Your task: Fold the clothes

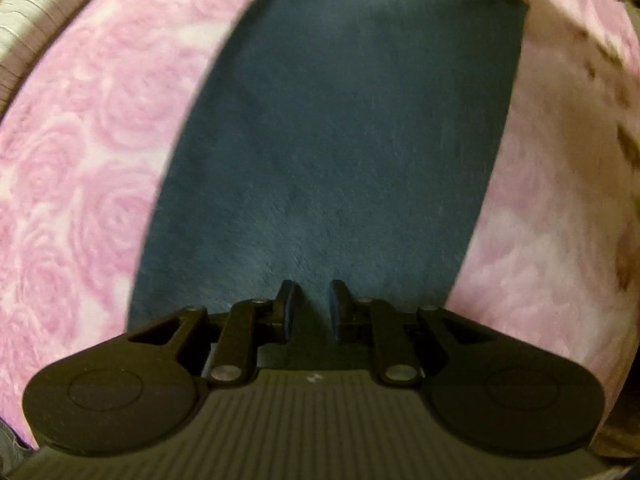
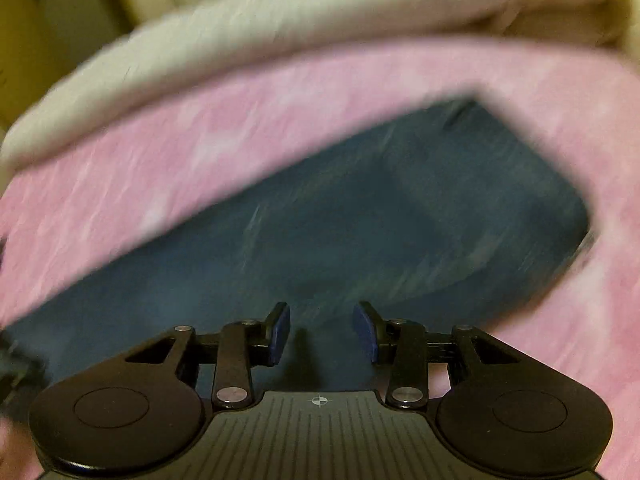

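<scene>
A dark blue garment (image 1: pixel 344 140) lies flat as a long folded strip on a pink rose-patterned blanket (image 1: pixel 88 168). My left gripper (image 1: pixel 312 304) hovers over its near end, fingers apart with nothing between them. In the right wrist view the same blue garment (image 2: pixel 360 220) shows blurred, with a folded corner at the far right. My right gripper (image 2: pixel 322 330) is open and empty above the garment's near part.
A cream blanket (image 2: pixel 280 28) is bunched along the far side of the pink blanket (image 2: pixel 200 128). A grey ribbed edge (image 1: pixel 28 20) shows at top left. A brown-spotted pale fabric (image 1: pixel 608 120) lies at the right.
</scene>
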### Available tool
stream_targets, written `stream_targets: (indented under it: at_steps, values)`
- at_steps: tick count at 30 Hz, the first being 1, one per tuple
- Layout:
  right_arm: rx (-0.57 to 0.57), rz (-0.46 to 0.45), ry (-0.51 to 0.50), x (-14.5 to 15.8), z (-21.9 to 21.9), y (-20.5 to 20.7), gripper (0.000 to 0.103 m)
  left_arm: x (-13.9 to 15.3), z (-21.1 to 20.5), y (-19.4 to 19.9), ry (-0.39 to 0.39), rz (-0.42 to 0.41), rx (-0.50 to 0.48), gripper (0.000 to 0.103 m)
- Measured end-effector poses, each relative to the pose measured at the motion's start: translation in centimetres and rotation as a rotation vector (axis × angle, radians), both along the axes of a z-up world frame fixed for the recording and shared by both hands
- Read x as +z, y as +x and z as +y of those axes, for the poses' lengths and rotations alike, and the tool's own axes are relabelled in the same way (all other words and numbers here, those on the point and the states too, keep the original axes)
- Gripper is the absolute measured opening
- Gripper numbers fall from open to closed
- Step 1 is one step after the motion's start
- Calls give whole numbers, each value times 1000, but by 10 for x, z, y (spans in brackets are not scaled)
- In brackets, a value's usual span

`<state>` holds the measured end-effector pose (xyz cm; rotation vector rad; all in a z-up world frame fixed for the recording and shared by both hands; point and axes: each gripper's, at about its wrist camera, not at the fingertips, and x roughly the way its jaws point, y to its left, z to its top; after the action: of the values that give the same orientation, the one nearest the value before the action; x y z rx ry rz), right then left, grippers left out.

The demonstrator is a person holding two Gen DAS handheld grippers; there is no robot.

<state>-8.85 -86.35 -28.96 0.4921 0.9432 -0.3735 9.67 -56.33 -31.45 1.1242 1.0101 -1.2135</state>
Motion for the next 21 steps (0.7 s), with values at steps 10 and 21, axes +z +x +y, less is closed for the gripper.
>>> stream_targets:
  at_steps: [10, 21]
  values:
    - [-256, -128, 304, -28, 22, -67, 43, 6, -1, -16, 53, -8, -60, 14]
    - [-426, -241, 513, -48, 13, -89, 14, 10, -15, -30, 72, -8, -120, 14]
